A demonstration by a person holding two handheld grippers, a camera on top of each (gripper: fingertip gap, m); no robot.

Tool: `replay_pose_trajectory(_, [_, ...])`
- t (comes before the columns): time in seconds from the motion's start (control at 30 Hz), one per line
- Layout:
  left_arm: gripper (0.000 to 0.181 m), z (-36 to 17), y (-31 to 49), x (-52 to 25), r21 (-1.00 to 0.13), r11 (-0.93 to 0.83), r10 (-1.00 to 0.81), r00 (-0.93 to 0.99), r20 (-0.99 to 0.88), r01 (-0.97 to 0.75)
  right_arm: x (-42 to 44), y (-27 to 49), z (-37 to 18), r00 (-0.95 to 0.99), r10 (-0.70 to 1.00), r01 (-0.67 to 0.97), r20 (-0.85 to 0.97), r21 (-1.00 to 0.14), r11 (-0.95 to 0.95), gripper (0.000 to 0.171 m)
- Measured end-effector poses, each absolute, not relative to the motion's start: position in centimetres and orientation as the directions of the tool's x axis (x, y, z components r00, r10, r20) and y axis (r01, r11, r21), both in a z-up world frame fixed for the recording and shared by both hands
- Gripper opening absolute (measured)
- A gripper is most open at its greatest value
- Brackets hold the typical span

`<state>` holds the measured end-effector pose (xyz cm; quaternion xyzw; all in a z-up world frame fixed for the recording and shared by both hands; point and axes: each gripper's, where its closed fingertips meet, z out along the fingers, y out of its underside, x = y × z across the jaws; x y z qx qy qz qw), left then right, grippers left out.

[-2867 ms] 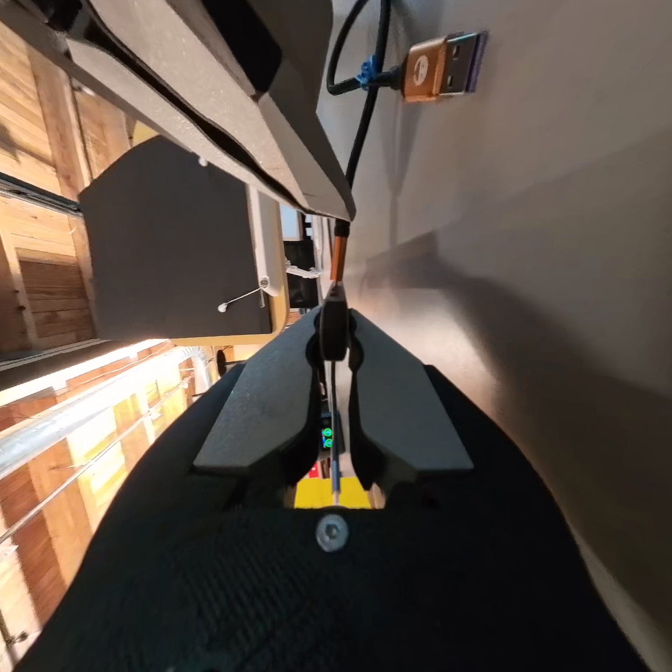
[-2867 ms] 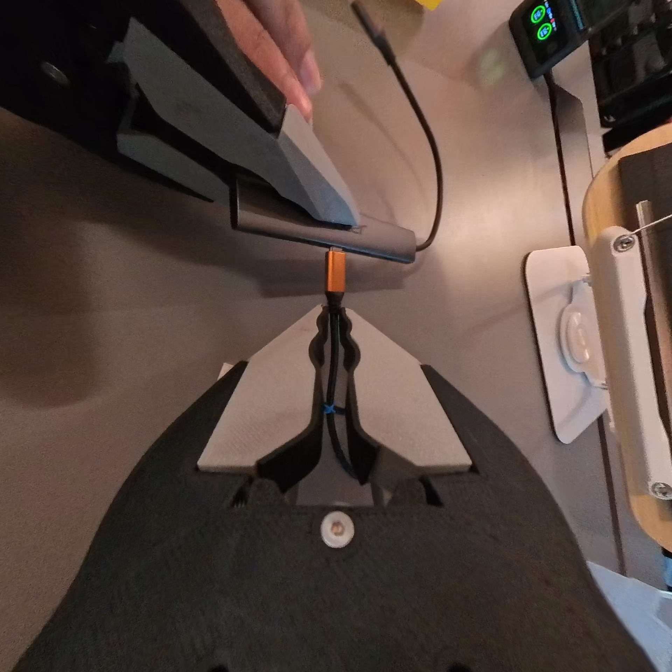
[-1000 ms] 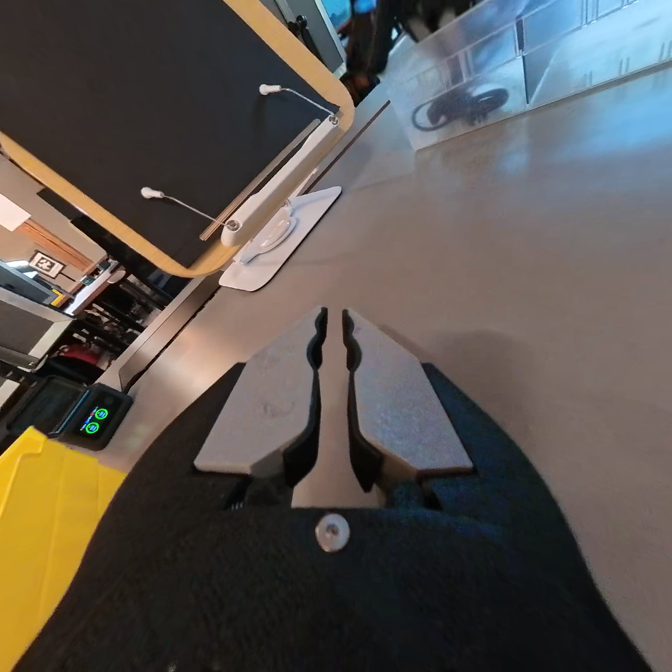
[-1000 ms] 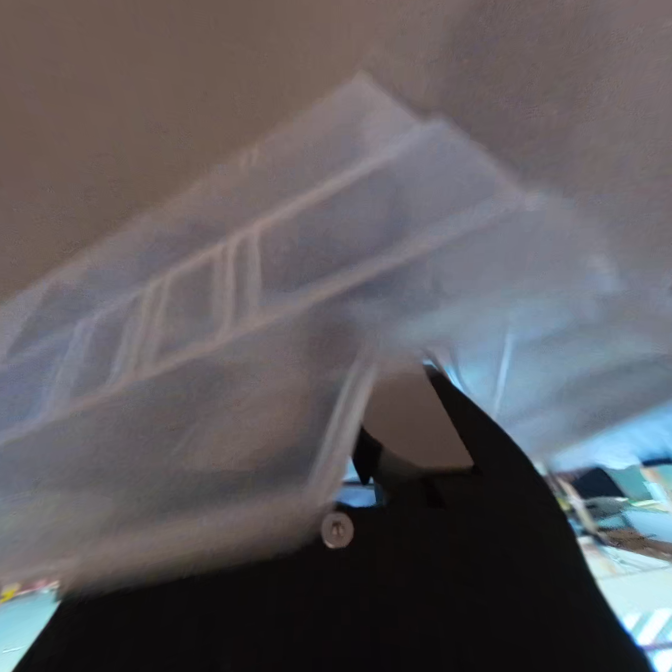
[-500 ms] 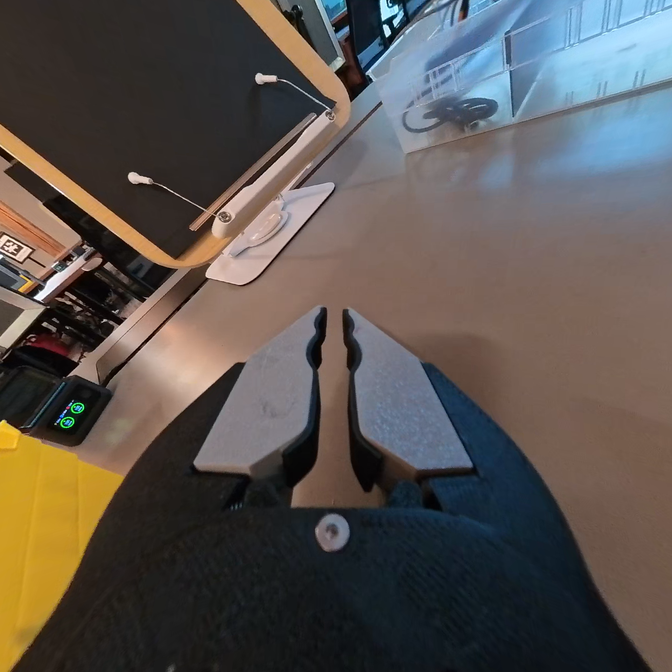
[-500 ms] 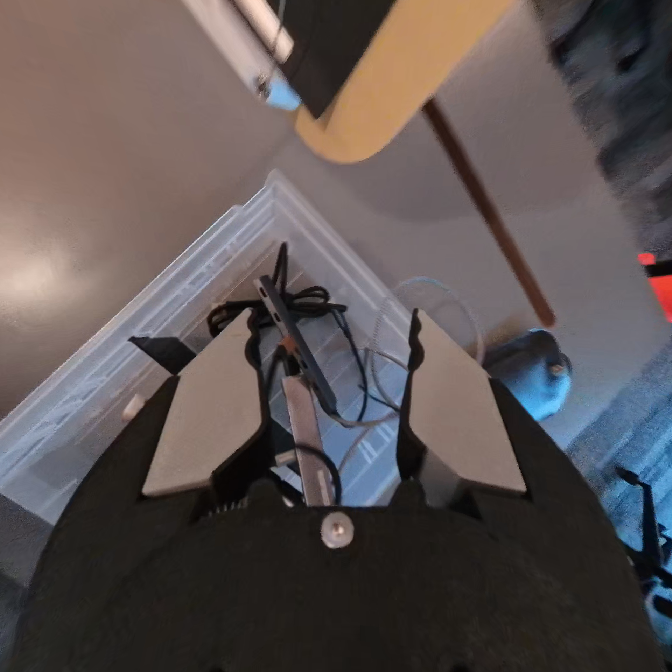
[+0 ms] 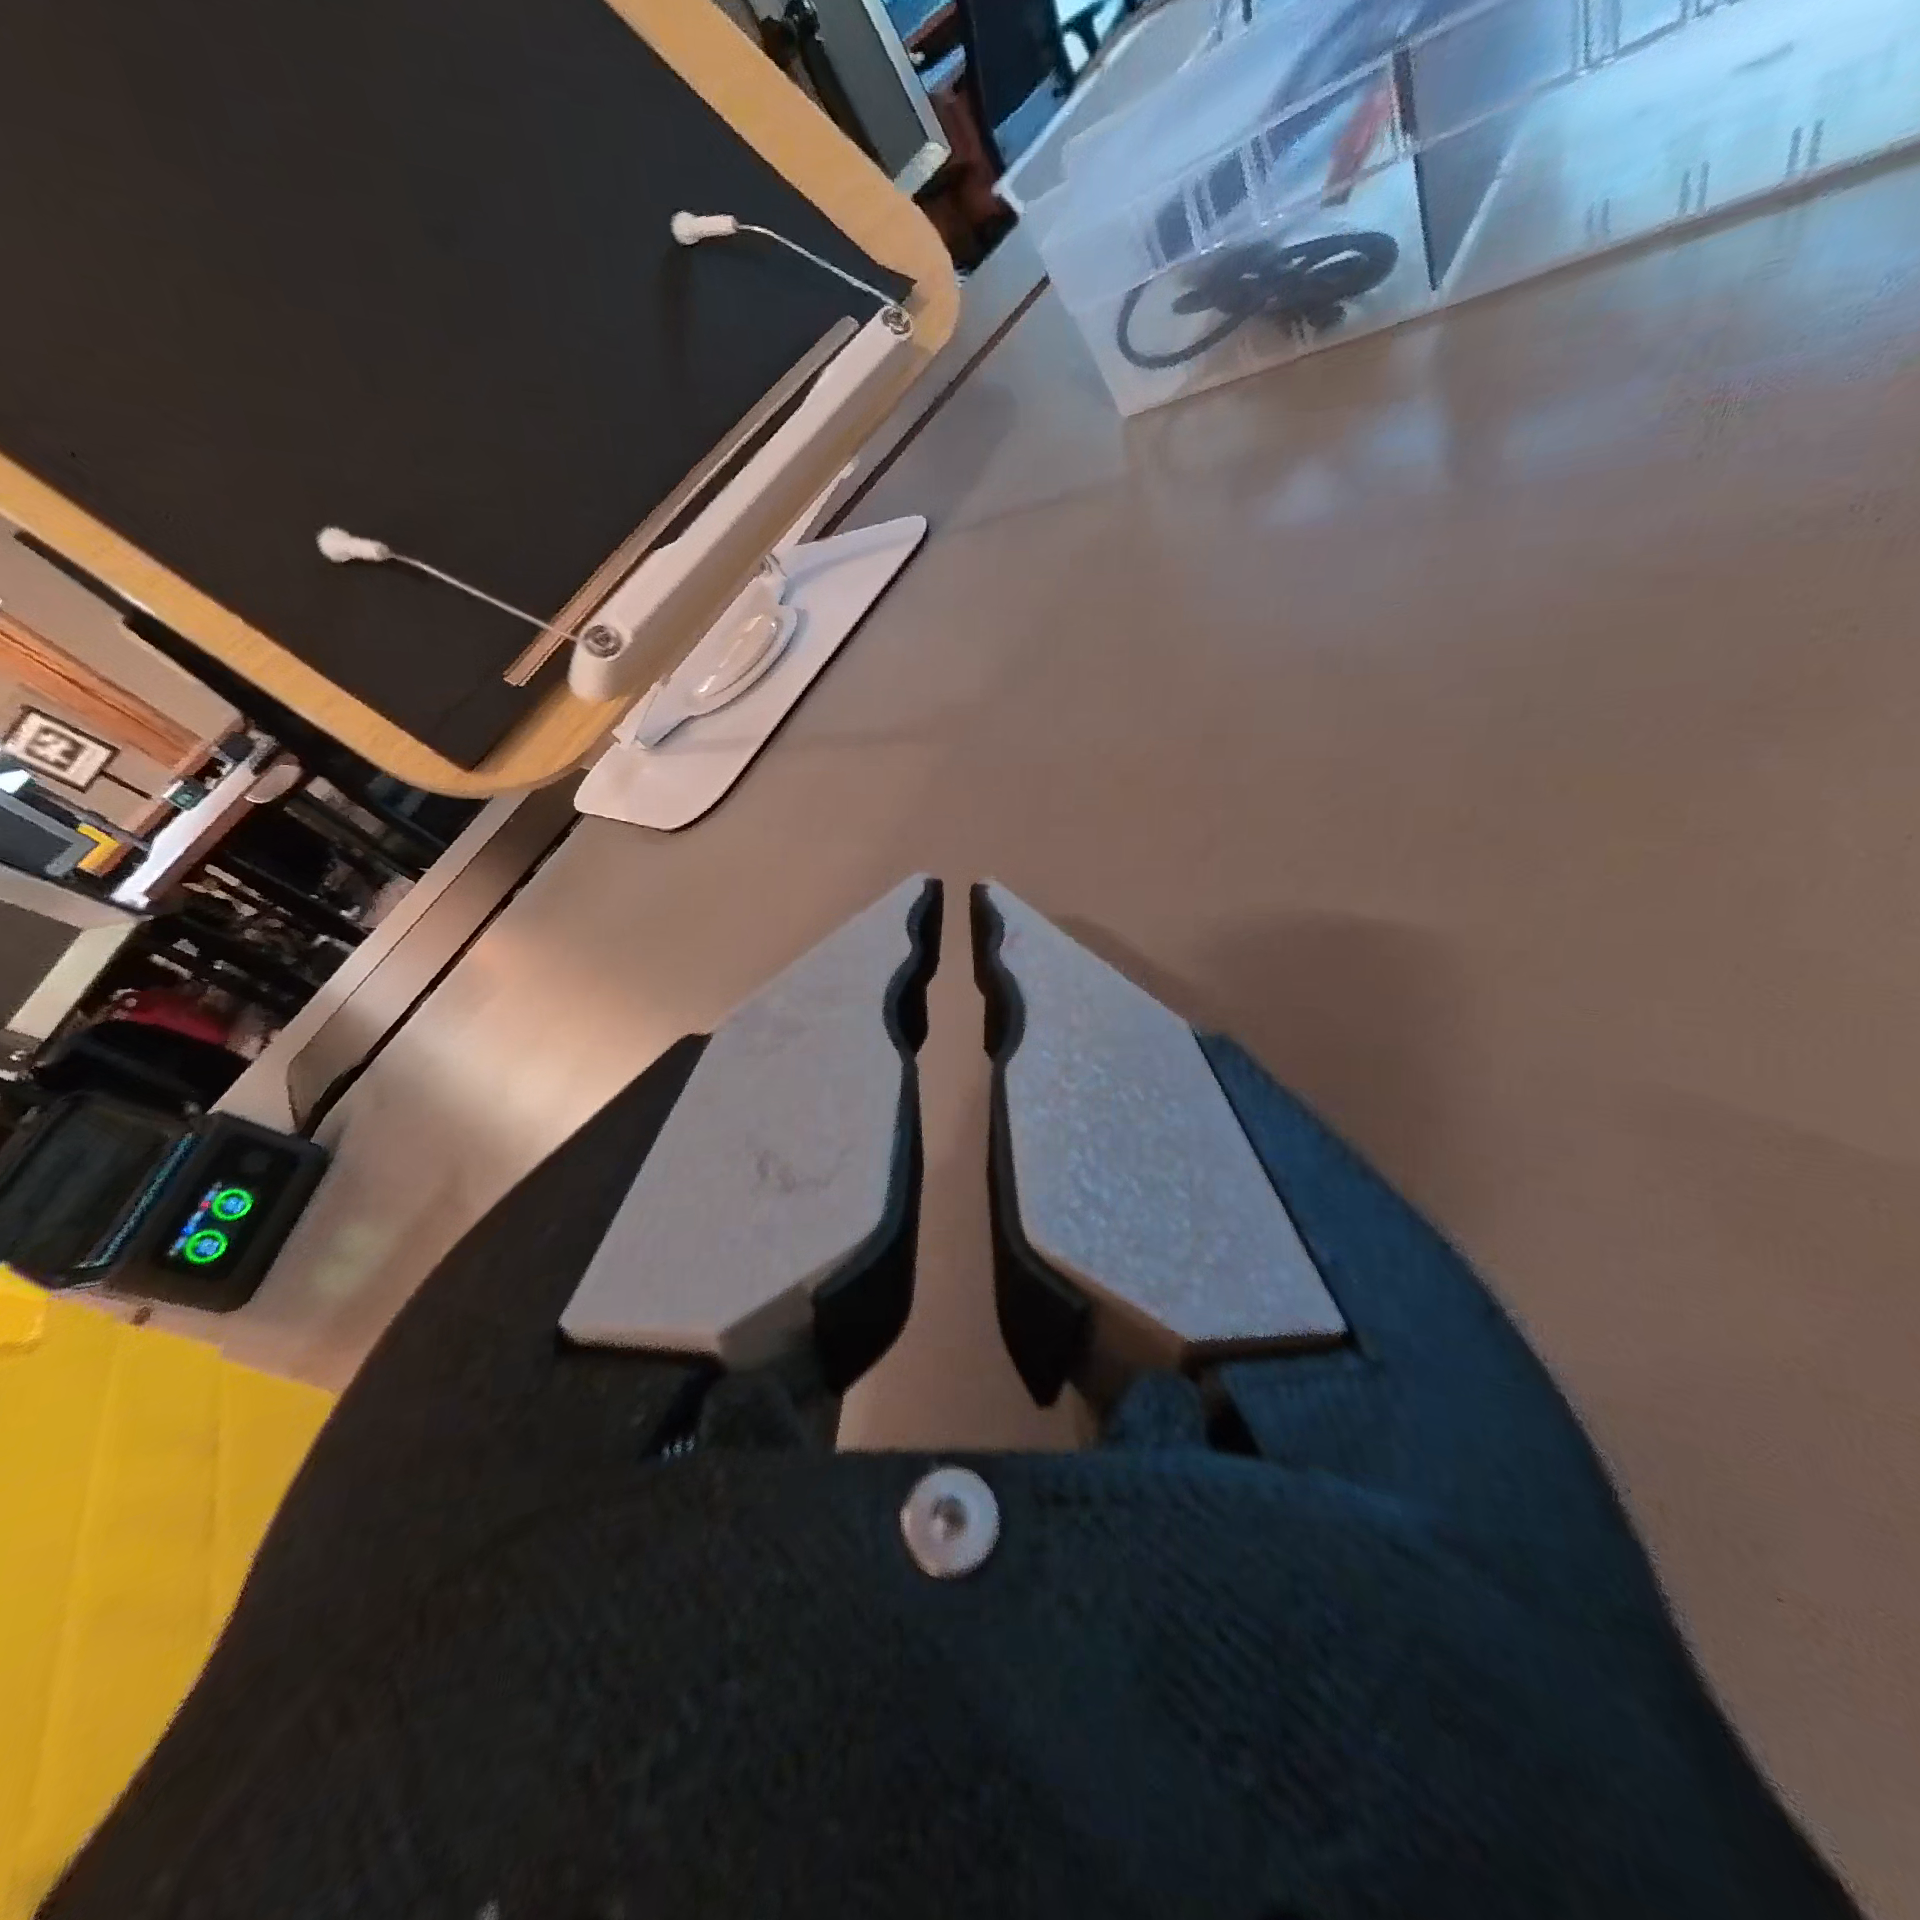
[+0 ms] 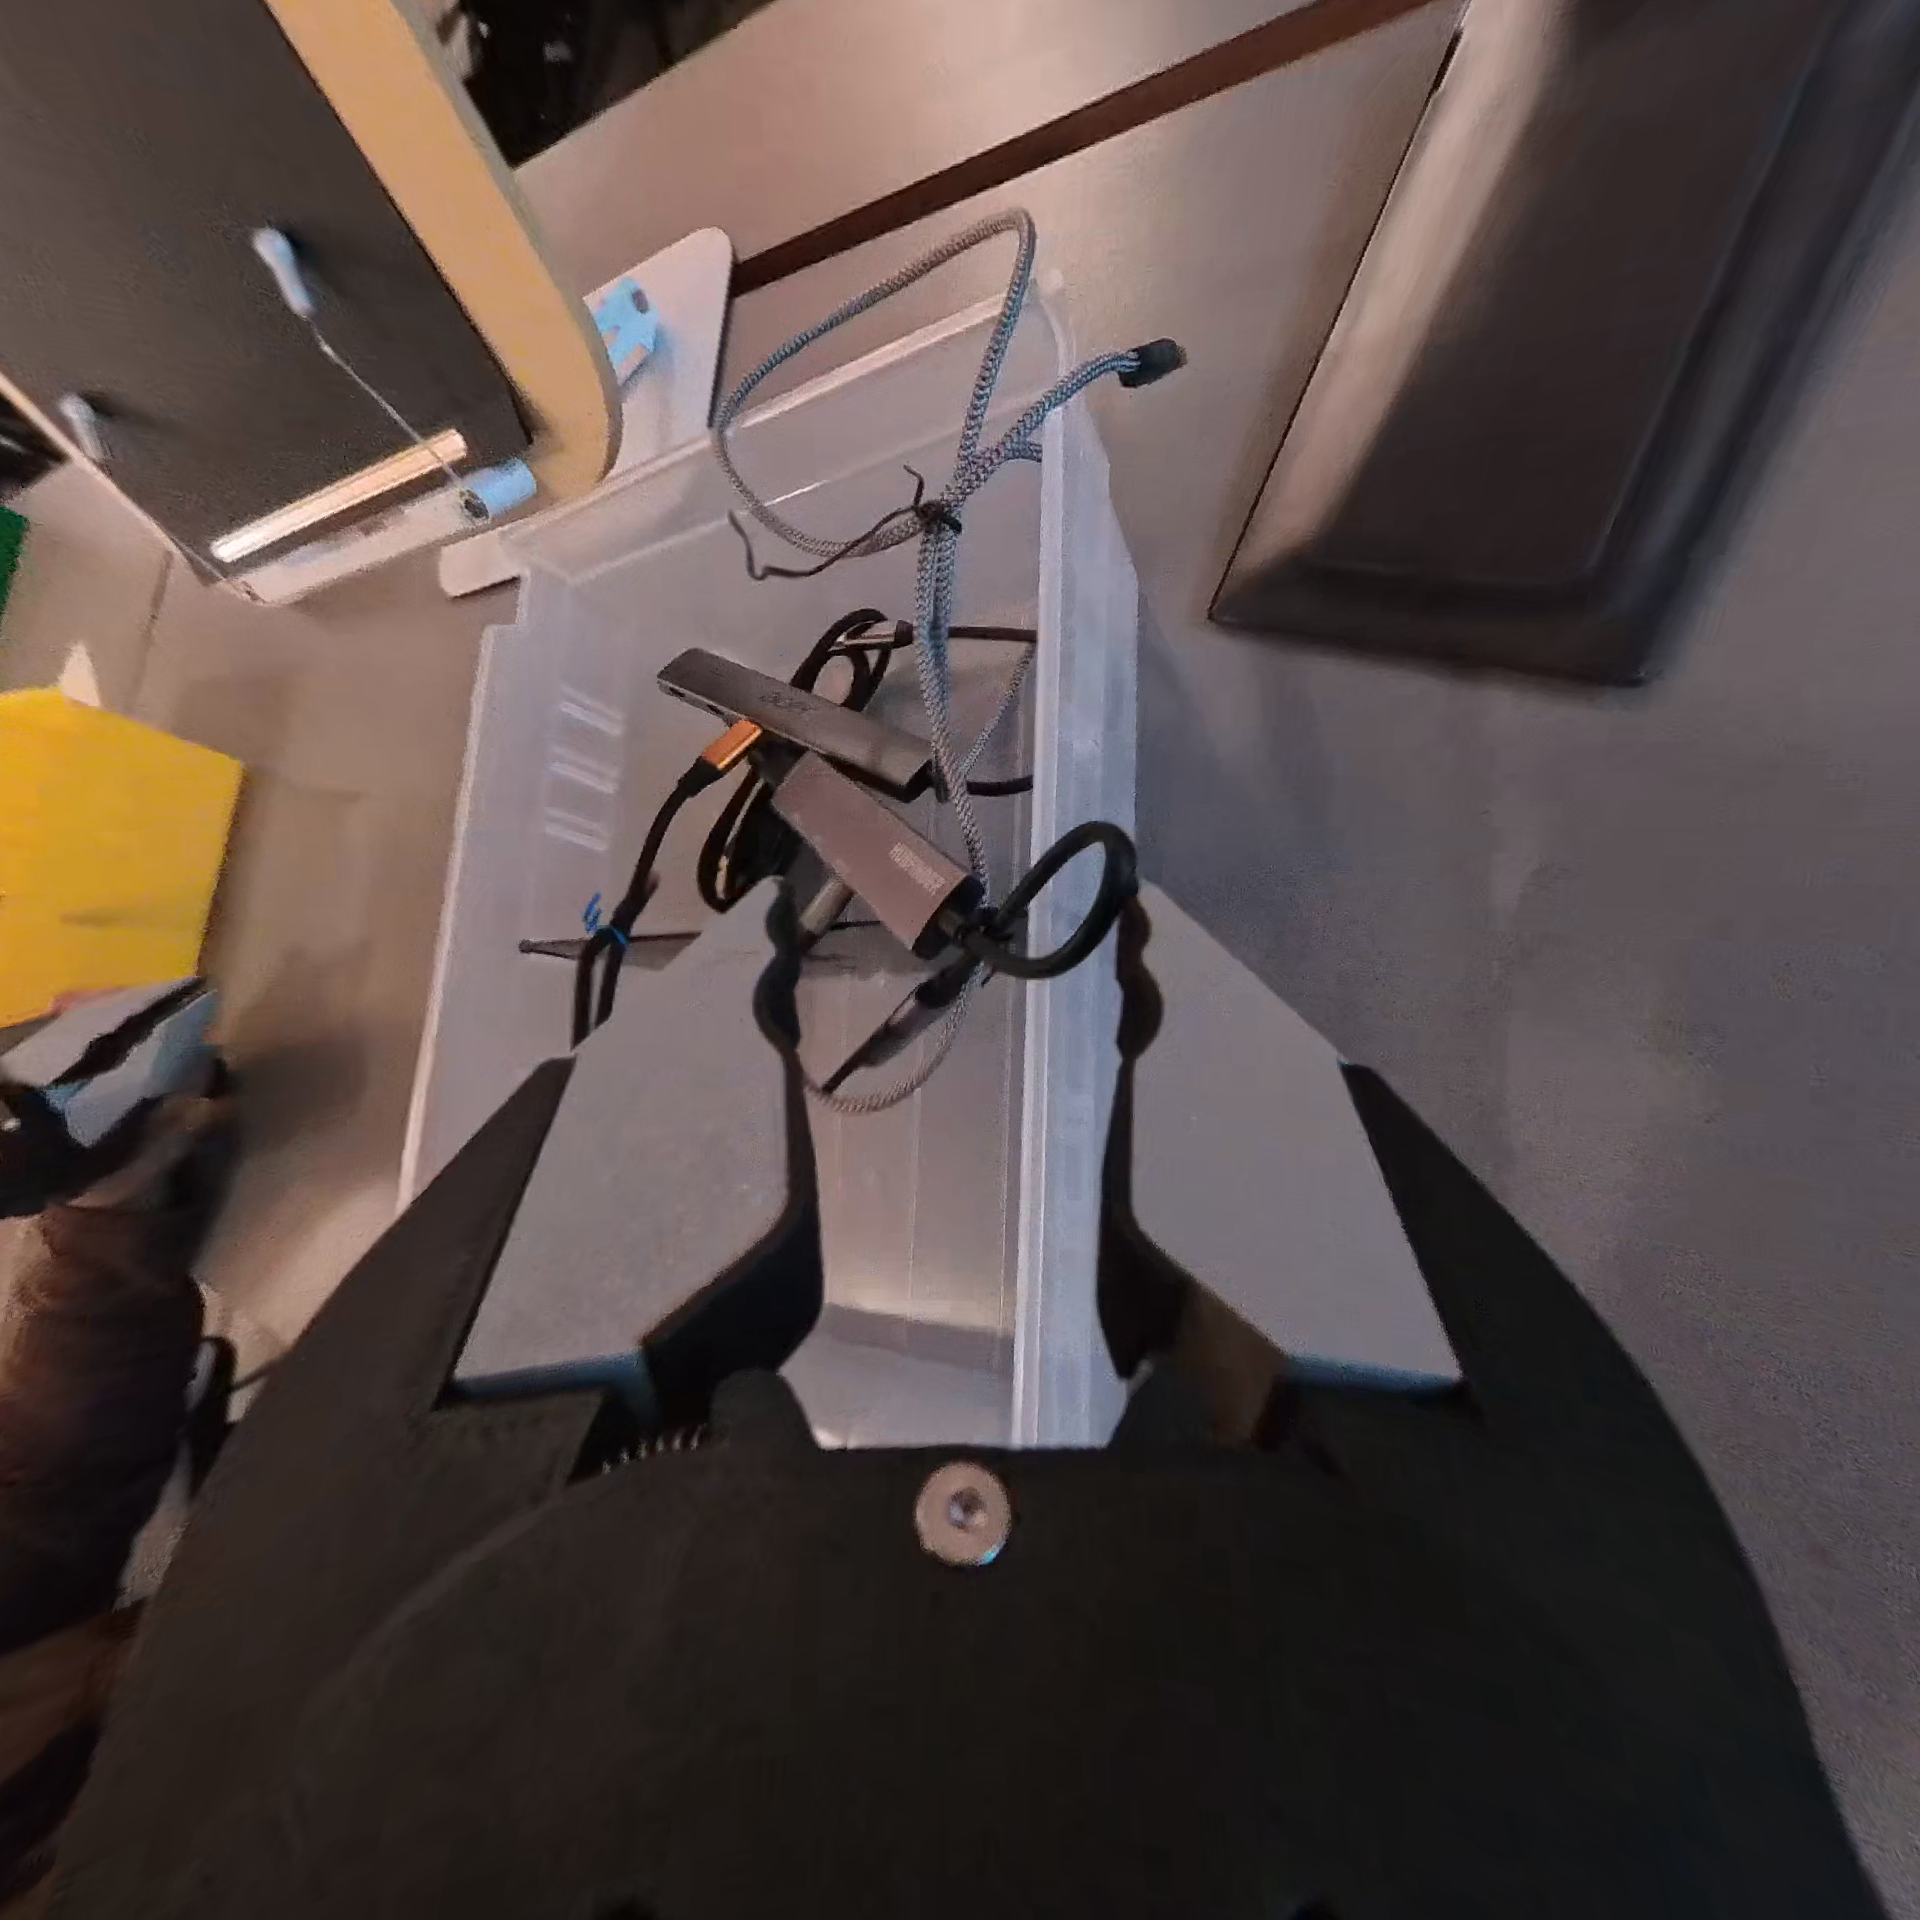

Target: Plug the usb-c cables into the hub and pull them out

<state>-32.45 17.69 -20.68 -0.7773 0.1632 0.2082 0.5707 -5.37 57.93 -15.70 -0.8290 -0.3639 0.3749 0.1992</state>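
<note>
Bare surface (image 7: pixel 1455 727) stretches wide in front of the left claw (image 7: pixel 956 902), whose jaws sit nearly closed with a thin slit between them and nothing in it. Off to its left a black board (image 7: pixel 364 312) leans on a white stand (image 7: pixel 748 675), near the edge. The right claw (image 8: pixel 951 935) hangs wide open and empty over a clear plastic bin (image 8: pixel 1070 831). Inside that bin lie two grey hubs (image 8: pixel 790 717), one across the other, tangled with a black cable with an orange plug (image 8: pixel 727 750) touching the upper hub and a braided grey cable (image 8: pixel 940 582) spilling over the far rim. A yellow box (image 8: pixel 94 842) sits left of the bin.
</note>
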Motion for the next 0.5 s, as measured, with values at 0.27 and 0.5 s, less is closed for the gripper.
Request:
replay_pose_trajectory(0.27, [0.0,-21.0,17.7,-32.0,-0.78,-0.302,-0.012,0.82,-0.572,-0.548,-9.6,59.4,-13.7,0.444,0.891,0.715,0.099,-0.638,-0.286,0.002])
replay_pose_trajectory(0.5, [0.0,-20.6,17.5,-32.1,-0.803,-0.286,-0.003,0.839,-0.545,-0.523,-14.8,58.9,-19.1,0.043,0.937,0.98,0.347,-0.199,0.028,0.002])
